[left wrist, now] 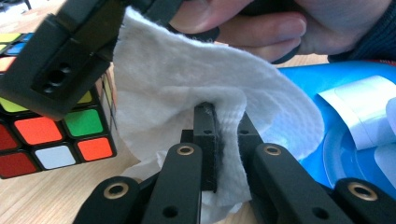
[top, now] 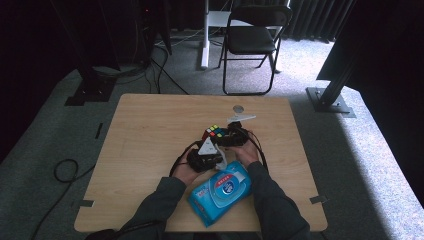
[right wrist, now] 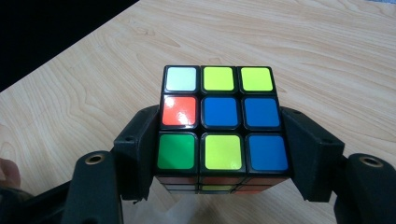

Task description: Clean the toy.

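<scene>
Count on desk point(top: 150, 130): one puzzle cube point(top: 214, 132), one white wipe point(left wrist: 187, 93), one blue wipe pack point(top: 220, 192), two tongs. Cube is clamped between the jaws of the right tongs point(right wrist: 219, 154), near desk centre, just at 12 o'clock of the hands. Wipe is pinched in the left tongs point(left wrist: 224, 140), jaws pressed together, beside the cube. Pack is lying at 6 o'clock, at the near edge.

Both tools black plastic, left tool point(left wrist: 217, 140) and right tool point(right wrist: 219, 154), with blocky jaws and brass-coloured rivets at linkage joints. Grey three-cornered plate point(top: 206, 147) on top of each. Black cables loop behind. Person wears dark grey-blue long sleeves point(top: 272, 200).
</scene>
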Tool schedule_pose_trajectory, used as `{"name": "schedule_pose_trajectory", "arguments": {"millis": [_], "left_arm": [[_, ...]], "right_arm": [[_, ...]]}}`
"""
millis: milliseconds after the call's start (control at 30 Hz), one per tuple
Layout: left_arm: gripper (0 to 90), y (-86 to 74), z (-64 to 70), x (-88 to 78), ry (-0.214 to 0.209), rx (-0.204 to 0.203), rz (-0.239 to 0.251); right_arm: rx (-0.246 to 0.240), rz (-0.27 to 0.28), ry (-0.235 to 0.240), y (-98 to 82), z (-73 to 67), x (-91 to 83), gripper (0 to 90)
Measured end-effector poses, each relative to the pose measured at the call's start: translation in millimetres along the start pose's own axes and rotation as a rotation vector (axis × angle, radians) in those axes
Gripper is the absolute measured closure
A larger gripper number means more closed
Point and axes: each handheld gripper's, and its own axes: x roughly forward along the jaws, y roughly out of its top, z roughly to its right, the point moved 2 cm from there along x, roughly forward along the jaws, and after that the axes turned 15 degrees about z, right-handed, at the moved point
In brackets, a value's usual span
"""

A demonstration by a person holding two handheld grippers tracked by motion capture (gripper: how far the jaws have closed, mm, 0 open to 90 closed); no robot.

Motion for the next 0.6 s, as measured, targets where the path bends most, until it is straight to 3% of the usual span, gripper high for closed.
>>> {"name": "schedule_pose_trajectory", "arguments": {"millis": [333,533,600], "left_arm": [[85.1,-2.3,-1.9,1.4,-0.004,-0.016,-0.003],[85.1,-4.7,-7.3,0.1,0.019,-0.037,0.002],[85.1,-6.4,-12.6,-2.3,0.046,-0.055,0.006]], "right_arm": [[-0.003,0.001,0.002,0.3,-1.1,-0.4,34.3],[-0.003,0.001,0.012,-0.5,-3.7,-0.2,34.3],[0.0,0.002,0.011,-0.7,-3.7,-0.5,34.3]]}}
